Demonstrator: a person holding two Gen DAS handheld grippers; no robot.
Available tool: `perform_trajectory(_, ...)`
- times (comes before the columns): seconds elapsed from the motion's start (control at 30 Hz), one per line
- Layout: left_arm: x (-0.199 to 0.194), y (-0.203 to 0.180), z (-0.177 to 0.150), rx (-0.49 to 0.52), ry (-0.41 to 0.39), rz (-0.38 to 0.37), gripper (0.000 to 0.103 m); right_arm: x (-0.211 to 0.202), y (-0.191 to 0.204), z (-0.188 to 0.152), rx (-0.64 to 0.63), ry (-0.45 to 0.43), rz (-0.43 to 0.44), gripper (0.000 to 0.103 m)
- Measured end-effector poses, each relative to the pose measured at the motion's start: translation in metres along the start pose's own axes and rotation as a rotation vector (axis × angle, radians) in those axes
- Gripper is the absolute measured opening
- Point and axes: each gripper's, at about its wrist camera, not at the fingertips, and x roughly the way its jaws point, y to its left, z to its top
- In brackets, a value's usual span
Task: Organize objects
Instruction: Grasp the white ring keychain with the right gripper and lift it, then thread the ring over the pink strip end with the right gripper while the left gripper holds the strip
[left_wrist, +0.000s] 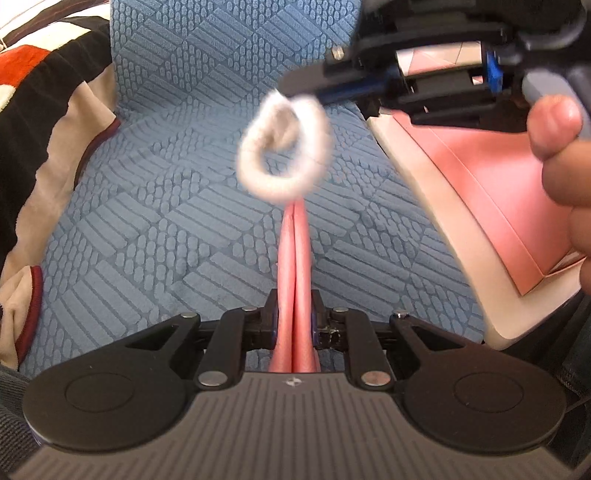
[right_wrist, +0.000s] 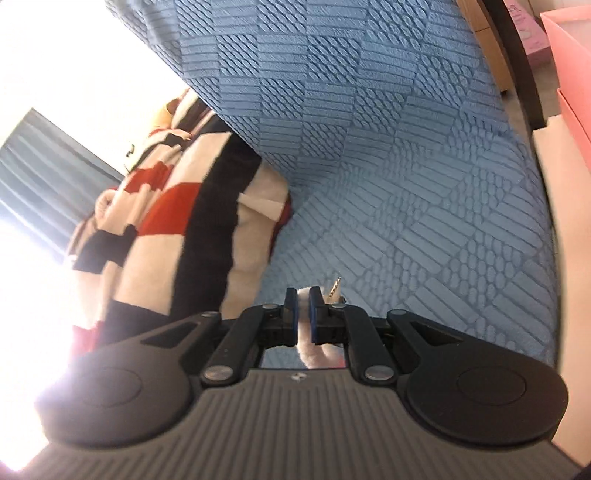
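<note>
In the left wrist view my left gripper (left_wrist: 293, 322) is shut on a folded pink cord (left_wrist: 294, 251), whose two strands run forward side by side. A fluffy white ring (left_wrist: 284, 151) hangs at the cord's far end, blurred; whether it wraps the cord I cannot tell. My right gripper (left_wrist: 301, 88) comes in from the upper right and pinches the top of that ring. In the right wrist view the right gripper (right_wrist: 303, 297) is shut on white fluff (right_wrist: 303, 295), and a small gold plug (right_wrist: 335, 288) sticks out beside its right finger.
Everything hangs over a blue textured cover (left_wrist: 155, 206). A pink box (left_wrist: 491, 173) lies on a white tray (left_wrist: 417, 166) at the right. A red, black and cream blanket (left_wrist: 40, 107) is heaped at the left. A person's hand (left_wrist: 554, 129) holds the right gripper.
</note>
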Motion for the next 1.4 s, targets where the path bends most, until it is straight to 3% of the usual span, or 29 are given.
perform_trajectory(0.1,0.001,-0.001,0.0,0.01,-0.001,0.002,0.017,-0.005,0.0,-0.001,0.032,-0.011,0.04,0.009)
perform_trajectory(0.4,-0.002,-0.004,0.001,0.015,-0.017,0.025,0.017,0.02,-0.022,-0.013,0.063,0.122,-0.175,0.01)
perform_trajectory(0.6,-0.003,-0.014,0.001,0.08,-0.034,0.068,0.017,0.027,-0.039,-0.021,0.133,0.173,-0.195,0.013)
perform_trajectory(0.8,-0.004,-0.019,0.001,0.108,-0.042,0.099,0.017,0.02,-0.048,-0.017,0.148,0.161,-0.242,0.026)
perform_trajectory(1.0,-0.001,-0.029,-0.001,0.16,-0.039,0.122,0.017,0.013,-0.046,-0.011,0.133,0.103,-0.224,0.028)
perform_trajectory(1.13,-0.001,-0.036,-0.003,0.208,-0.041,0.153,0.017,0.019,-0.039,-0.013,0.129,0.123,-0.144,0.028)
perform_trajectory(1.23,0.0,-0.041,-0.003,0.242,-0.031,0.156,0.017,0.023,-0.038,-0.015,0.138,0.15,-0.131,0.024)
perform_trajectory(1.4,0.003,-0.056,-0.006,0.37,-0.043,0.247,0.015,0.018,-0.043,-0.017,0.189,0.158,-0.114,0.02)
